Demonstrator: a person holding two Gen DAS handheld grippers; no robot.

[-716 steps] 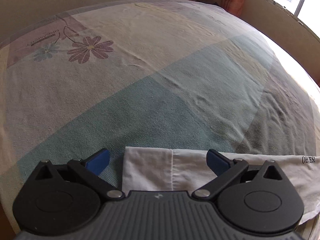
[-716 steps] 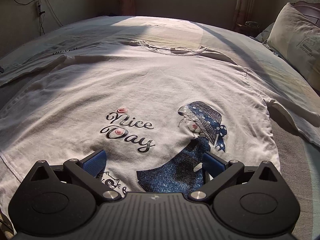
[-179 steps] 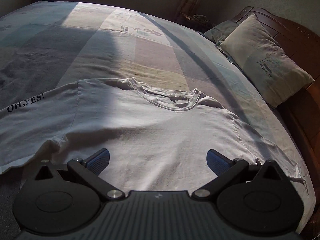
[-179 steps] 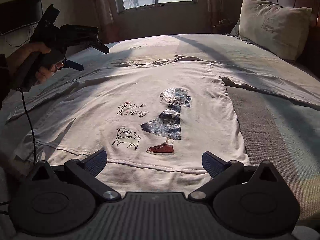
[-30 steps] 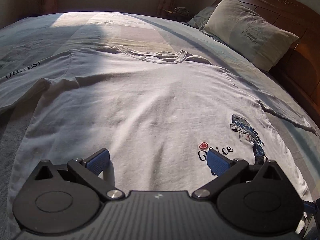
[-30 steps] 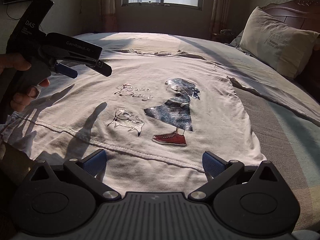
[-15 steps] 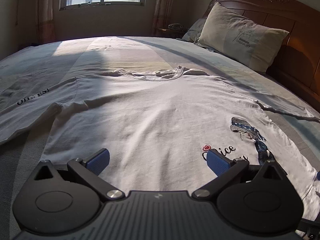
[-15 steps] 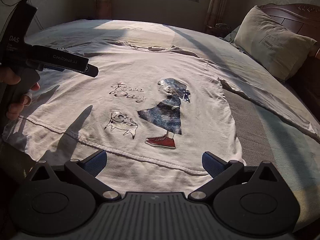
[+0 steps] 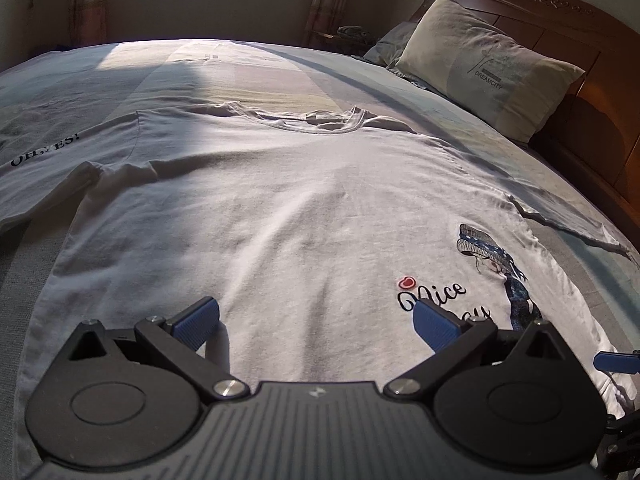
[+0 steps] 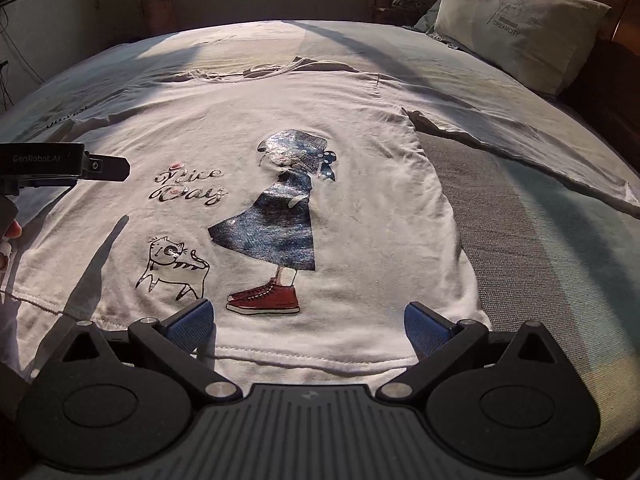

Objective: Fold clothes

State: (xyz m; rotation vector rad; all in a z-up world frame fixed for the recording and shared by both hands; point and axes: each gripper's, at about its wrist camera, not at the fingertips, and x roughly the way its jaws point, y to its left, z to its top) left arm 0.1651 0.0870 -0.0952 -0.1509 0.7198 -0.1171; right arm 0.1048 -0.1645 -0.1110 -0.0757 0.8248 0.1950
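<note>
Your right tool [image 10: 308, 322] and left tool [image 9: 316, 316], both released and holding nothing, hover over the hem end of the white T-shirt [image 10: 360, 184] spread print-up on the bed [image 10: 540, 240] (folding not yet begun), so next take hold of the hem [image 10: 312, 362].

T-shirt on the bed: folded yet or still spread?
Spread. The T-shirt lies flat, print up, both sleeves out, hem unturned; no fold visible.
</note>
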